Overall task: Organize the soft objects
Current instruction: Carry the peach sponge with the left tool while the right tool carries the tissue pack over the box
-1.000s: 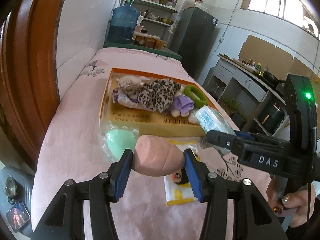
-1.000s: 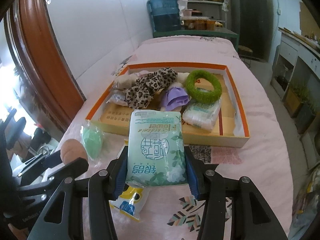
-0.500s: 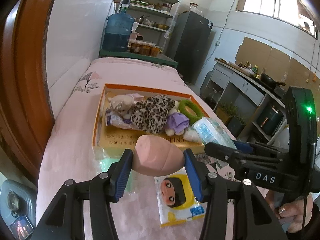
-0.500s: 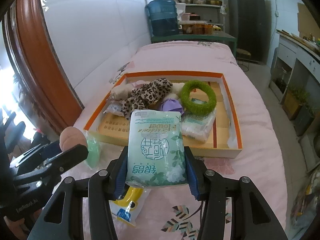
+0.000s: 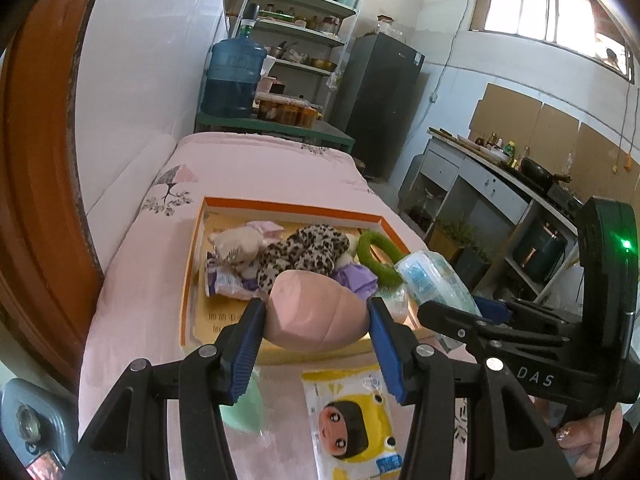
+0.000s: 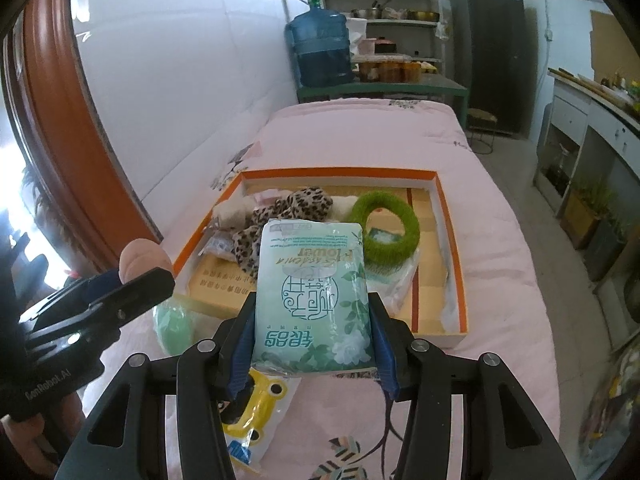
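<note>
My left gripper is shut on a pink egg-shaped sponge, held above the near edge of the orange-rimmed box. My right gripper is shut on a green tissue pack, held in front of the box. The box holds a leopard-print plush, a beige plush, a purple cloth and a green fuzzy ring. A yellow cartoon packet and a mint-green sponge in plastic lie on the pink bedspread before the box.
The box sits on a pink bed along a white wall with a wooden frame at left. A blue water jug, shelves and a dark fridge stand beyond the bed. A kitchen counter runs at right.
Both grippers have risen and moved forward toward the box, each still holding its object. The mint-green sponge and yellow packet now lie lower in view, beneath the grippers.
</note>
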The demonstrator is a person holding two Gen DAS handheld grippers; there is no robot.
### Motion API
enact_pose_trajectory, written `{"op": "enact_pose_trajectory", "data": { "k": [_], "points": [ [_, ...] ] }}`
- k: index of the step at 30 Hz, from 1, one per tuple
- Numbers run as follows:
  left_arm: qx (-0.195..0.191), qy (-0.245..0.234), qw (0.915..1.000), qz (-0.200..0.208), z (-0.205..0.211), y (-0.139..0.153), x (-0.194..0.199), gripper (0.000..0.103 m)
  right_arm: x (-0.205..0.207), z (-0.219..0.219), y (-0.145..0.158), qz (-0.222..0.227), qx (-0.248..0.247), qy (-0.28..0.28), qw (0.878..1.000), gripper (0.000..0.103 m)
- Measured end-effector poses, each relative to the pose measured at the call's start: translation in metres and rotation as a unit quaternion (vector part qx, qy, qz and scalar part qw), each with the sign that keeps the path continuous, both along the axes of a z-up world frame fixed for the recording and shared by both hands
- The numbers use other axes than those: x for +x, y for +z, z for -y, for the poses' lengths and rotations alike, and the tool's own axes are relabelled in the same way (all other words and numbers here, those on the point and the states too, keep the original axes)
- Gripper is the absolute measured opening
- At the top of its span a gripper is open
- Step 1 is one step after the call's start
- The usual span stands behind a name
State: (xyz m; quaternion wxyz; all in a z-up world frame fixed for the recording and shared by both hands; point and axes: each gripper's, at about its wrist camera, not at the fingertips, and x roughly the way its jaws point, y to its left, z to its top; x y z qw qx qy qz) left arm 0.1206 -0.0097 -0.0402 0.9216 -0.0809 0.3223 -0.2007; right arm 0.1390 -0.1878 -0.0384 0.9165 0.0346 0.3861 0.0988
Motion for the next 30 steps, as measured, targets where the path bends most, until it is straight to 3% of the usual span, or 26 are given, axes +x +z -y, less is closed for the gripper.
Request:
{"op": "enact_pose_trajectory", "data": {
  "k": [19, 30],
  "points": [
    [-0.005, 0.026, 0.9994, 0.022, -0.009, 0.023, 0.044, 0.052, 0.028, 0.023, 0.015, 0.018, -0.001, -0.028, 0.999, 0.052],
    [-0.009, 0.026, 0.9991, 0.032, 0.007, 0.036, 0.082, 0.052, 0.057, 0.020, 0.018, 0.019, -0.005, -0.022, 1.000, 0.052]
  ]
}}
